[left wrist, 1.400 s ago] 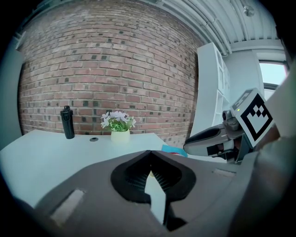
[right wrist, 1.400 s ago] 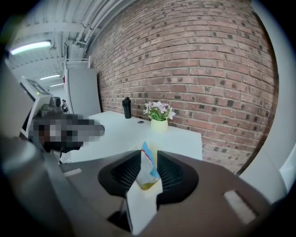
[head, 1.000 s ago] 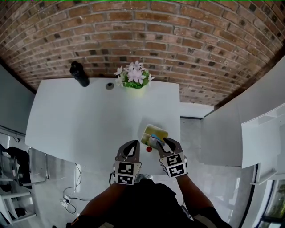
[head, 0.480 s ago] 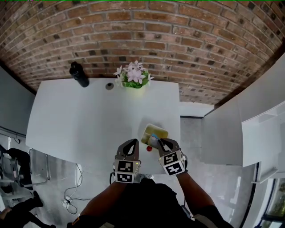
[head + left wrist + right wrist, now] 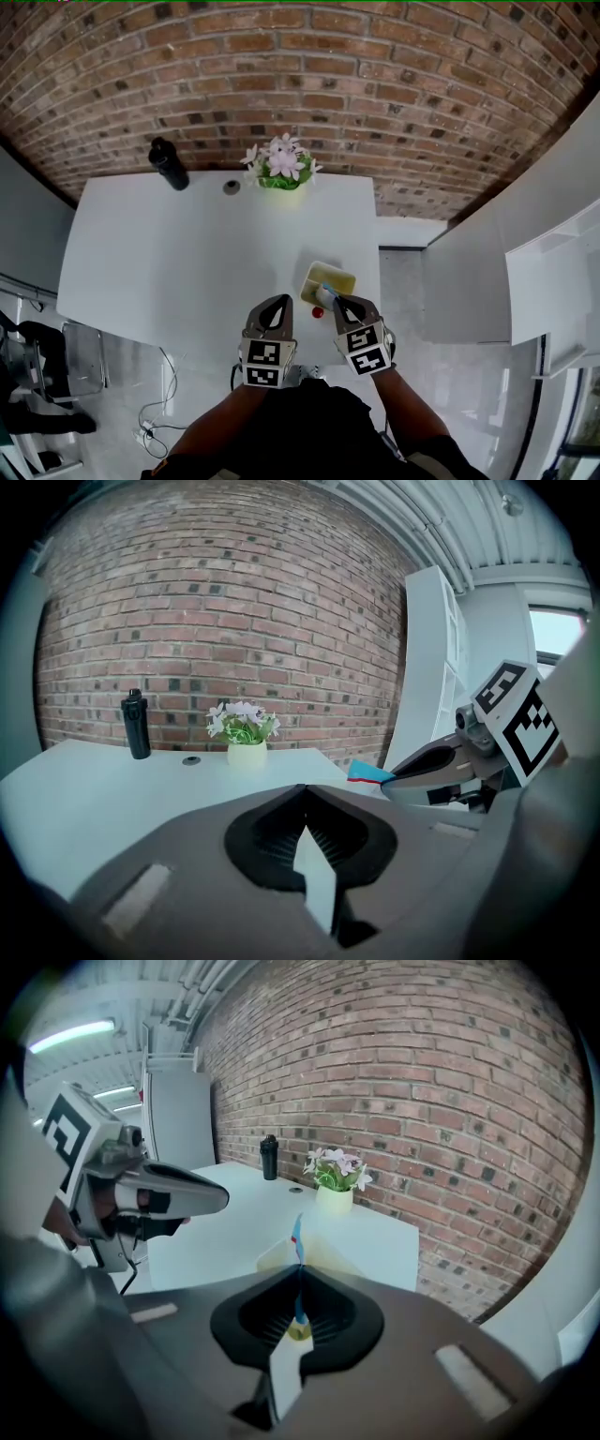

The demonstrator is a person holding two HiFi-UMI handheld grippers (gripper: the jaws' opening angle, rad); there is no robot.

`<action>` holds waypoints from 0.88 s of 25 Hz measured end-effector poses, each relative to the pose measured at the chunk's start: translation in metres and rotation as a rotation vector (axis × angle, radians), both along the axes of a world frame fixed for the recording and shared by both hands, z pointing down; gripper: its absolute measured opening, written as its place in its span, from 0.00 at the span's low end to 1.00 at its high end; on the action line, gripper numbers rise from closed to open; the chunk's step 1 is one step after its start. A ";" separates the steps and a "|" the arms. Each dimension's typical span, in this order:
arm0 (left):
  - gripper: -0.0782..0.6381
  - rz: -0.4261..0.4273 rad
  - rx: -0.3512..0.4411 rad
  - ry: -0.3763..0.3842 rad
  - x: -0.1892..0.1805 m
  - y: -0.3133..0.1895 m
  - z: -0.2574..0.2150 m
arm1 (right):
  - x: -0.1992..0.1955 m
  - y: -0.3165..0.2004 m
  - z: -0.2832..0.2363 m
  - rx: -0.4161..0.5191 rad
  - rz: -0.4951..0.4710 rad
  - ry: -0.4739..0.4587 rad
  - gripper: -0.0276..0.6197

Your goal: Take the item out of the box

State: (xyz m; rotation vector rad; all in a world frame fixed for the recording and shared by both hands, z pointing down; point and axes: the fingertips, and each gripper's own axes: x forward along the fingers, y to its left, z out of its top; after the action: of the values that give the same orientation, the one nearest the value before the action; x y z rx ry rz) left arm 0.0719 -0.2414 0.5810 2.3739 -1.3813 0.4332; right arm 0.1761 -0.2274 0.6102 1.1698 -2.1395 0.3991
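A pale yellow-green open box [image 5: 333,275] stands near the white table's [image 5: 169,262] front right corner. My right gripper [image 5: 335,299] sits at its near rim, shut on a thin blue packet with a red stripe [image 5: 324,292]. In the right gripper view the packet [image 5: 296,1236] stands edge-on between the closed jaws [image 5: 298,1271], with the box [image 5: 330,1252] just beyond. My left gripper [image 5: 277,302] hovers beside it on the left, shut and empty. The left gripper view shows its jaws [image 5: 302,791] meeting, and the packet [image 5: 371,774] at the right gripper's tip [image 5: 405,777].
A small red thing [image 5: 317,312] lies on the table left of the box. At the far edge stand a black bottle [image 5: 168,162], a small round disc [image 5: 232,187] and a pot of pale flowers [image 5: 282,165]. White cabinets [image 5: 469,272] flank the table's right side.
The right gripper's jaws went from wide open over the box to shut on the blue packet. The left gripper has stayed in place.
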 end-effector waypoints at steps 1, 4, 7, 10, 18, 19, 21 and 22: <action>0.12 0.005 0.005 0.001 -0.001 0.001 -0.004 | 0.000 0.001 -0.005 0.006 0.013 -0.006 0.05; 0.12 0.023 0.016 0.005 -0.004 0.003 -0.014 | -0.003 0.002 -0.024 0.038 0.055 -0.020 0.05; 0.12 0.051 0.026 0.007 -0.009 0.006 -0.022 | -0.007 0.004 -0.040 0.069 0.109 -0.029 0.05; 0.12 0.073 0.033 0.012 -0.016 0.009 -0.028 | -0.012 0.011 -0.053 0.099 0.162 -0.037 0.05; 0.12 0.130 0.064 0.033 -0.034 0.020 -0.042 | -0.026 0.031 -0.078 0.165 0.278 -0.059 0.05; 0.12 0.136 0.067 0.036 -0.037 0.022 -0.043 | -0.029 0.034 -0.080 0.168 0.289 -0.064 0.05; 0.12 0.148 0.074 0.044 -0.042 0.025 -0.046 | -0.036 0.041 -0.083 0.173 0.309 -0.072 0.05; 0.12 0.154 0.079 0.047 -0.045 0.028 -0.048 | -0.039 0.045 -0.083 0.175 0.319 -0.074 0.05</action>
State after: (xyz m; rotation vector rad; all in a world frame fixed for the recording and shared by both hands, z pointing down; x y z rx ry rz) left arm 0.0267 -0.2137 0.5331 2.5482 -1.2208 0.3671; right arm 0.1370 -0.1827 0.5270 1.6288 -2.0853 0.4048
